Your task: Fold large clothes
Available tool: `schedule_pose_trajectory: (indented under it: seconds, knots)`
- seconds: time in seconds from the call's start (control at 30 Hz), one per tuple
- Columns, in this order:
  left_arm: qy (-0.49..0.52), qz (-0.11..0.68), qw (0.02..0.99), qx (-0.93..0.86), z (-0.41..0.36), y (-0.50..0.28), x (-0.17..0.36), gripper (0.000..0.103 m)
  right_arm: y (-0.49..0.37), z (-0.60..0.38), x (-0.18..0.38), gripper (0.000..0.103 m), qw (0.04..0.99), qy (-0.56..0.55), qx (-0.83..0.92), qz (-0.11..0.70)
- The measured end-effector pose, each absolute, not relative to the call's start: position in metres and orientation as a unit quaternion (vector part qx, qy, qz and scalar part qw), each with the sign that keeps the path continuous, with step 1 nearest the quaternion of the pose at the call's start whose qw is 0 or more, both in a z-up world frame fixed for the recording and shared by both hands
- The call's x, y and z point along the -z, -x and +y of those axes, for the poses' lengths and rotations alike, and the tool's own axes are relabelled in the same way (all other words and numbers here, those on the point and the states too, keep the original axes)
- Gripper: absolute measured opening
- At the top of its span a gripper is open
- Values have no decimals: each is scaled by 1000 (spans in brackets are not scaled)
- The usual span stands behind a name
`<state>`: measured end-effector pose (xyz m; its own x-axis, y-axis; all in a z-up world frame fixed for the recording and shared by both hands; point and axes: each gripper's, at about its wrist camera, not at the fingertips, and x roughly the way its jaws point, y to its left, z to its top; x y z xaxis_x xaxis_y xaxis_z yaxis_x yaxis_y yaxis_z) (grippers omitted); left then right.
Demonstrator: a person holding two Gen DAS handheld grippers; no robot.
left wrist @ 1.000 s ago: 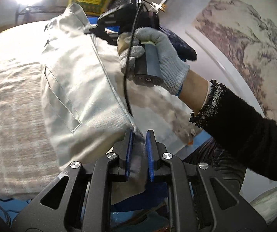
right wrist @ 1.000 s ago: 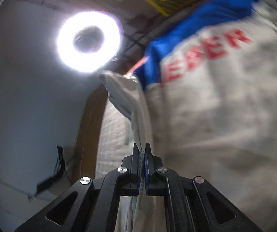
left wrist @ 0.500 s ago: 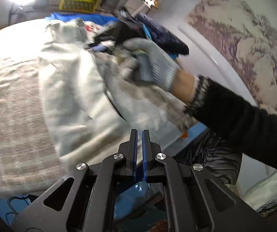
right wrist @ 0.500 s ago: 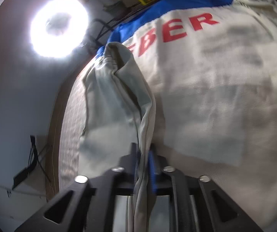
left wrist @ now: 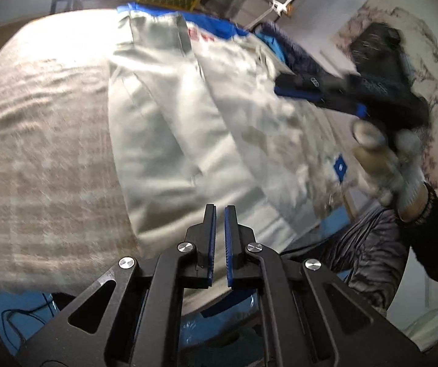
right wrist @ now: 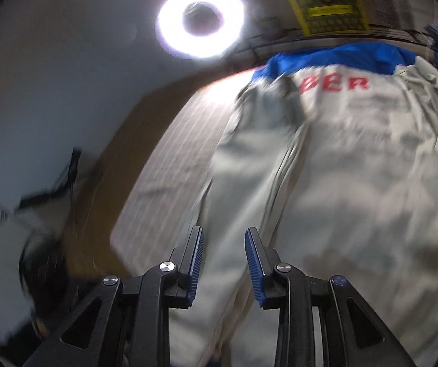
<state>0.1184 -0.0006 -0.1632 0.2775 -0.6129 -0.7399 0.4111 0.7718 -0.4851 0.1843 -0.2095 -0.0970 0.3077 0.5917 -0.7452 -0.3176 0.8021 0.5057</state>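
Two grippers carry our view, and we start at their tips. Our left gripper has its blue-padded fingers drawn close, a narrow slit of air between them and no cloth caught in it; it hangs just over the near edge of the pale grey garment. Our right gripper is spread wide, its ribbed blue pads well apart with nothing between them, poised above a long fold of the same garment.

From the left wrist we also see the right gripper out to the right, blurred, gripped by our gloved right hand above the far side of the cloth.

The garment lies spread on a bed covered with a beige checked blanket. One long panel is folded over the body of the garment, running away from us toward its blue top band. Red letters reading "BER" sit just under that band; any letters before them are hidden by the folded panel.

Beyond the bed, a ring light glows against the wall, a yellow and green patterned board stands near it, and a landscape mural covers the wall on the right.
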Motion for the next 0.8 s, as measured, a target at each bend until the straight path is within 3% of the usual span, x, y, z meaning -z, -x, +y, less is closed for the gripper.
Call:
schedule_pose_trajectory:
  seconds: [0.3,0.47,0.63,0.67,0.7,0.73,0.8]
  knots:
    - [0,534,790,301,-19,-100,208,2,-102,-166,179,27,751,-50,-302,584]
    - [21,544,783,299,-9,-100,206,2,-91,-166,179,27,764,-29,-298,571]
    - [34,493,818,294,-7,-97,167,2,-79,-189,152,40,788,-65,-294,538]
    - [38,482,826,292,-7,-99,160,3,-77,-195,144,49,801,-68,-287,521]
    - [45,469,834,288,-7,-101,152,9,-75,-203,137,58,814,-71,-278,506]
    - [56,454,842,284,-7,-103,143,14,-71,-212,129,61,829,-72,-263,489]
    - [75,438,850,284,-7,-107,132,44,-64,-230,119,66,852,-74,-235,462]
